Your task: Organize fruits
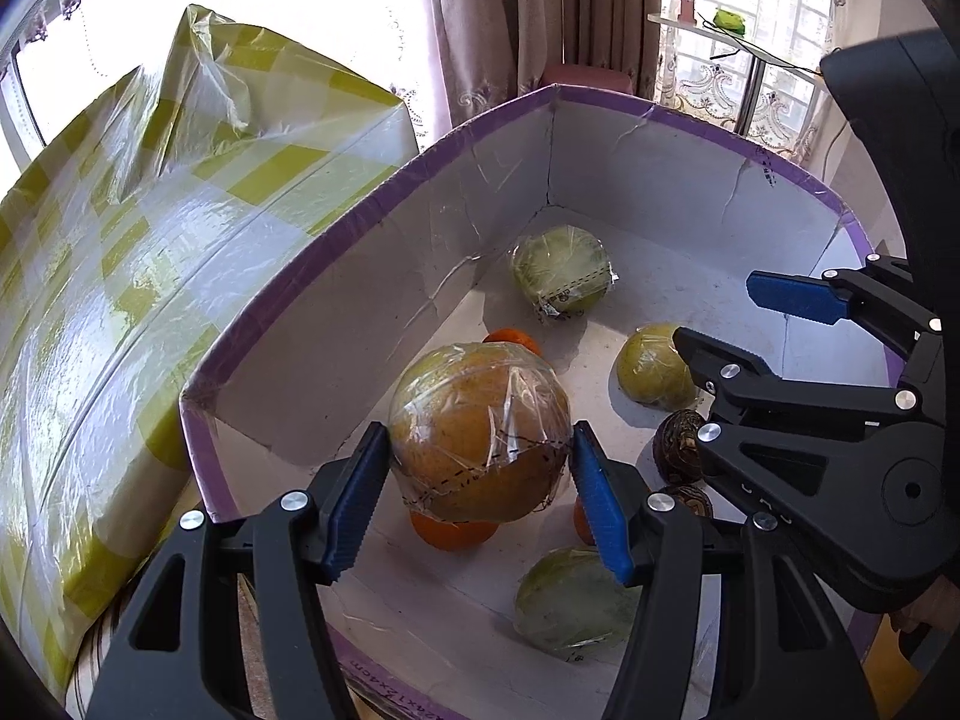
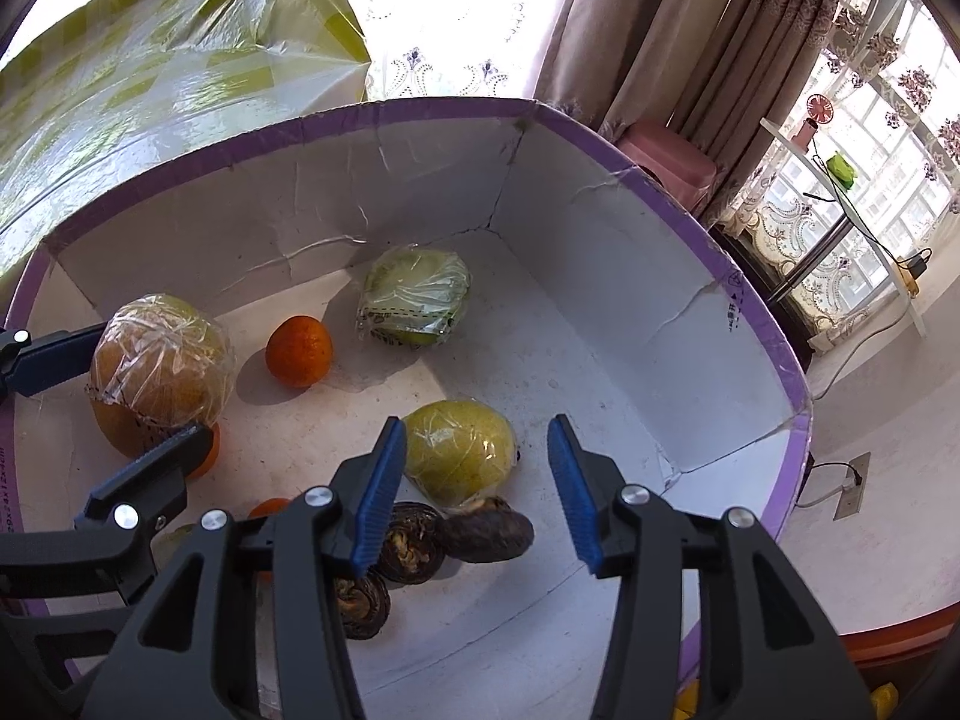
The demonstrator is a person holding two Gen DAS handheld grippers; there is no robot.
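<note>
A purple-rimmed white cardboard box (image 1: pixel 372 222) (image 2: pixel 600 138) holds the fruit. My left gripper (image 1: pixel 477 480) is shut on a large plastic-wrapped orange-yellow pomelo (image 1: pixel 480 432) (image 2: pixel 159 369) and holds it above the box floor. My right gripper (image 2: pixel 477 492) (image 1: pixel 729 324) is open and empty above a wrapped yellow-green fruit (image 2: pixel 459 450) (image 1: pixel 651 369). Another wrapped green fruit (image 1: pixel 561 276) (image 2: pixel 417 297) lies near the far corner. A small orange (image 2: pixel 298 351) lies on the floor. Dark brown fruits (image 2: pixel 486 528) (image 1: pixel 678 441) lie near the front.
A green-and-white checked plastic cover (image 1: pixel 120 276) (image 2: pixel 150 60) lies left of the box. A third wrapped green fruit (image 1: pixel 573 600) and more oranges (image 1: pixel 450 534) sit under my left gripper. Curtains (image 2: pixel 630 30) and a white shelf (image 2: pixel 840 192) stand behind.
</note>
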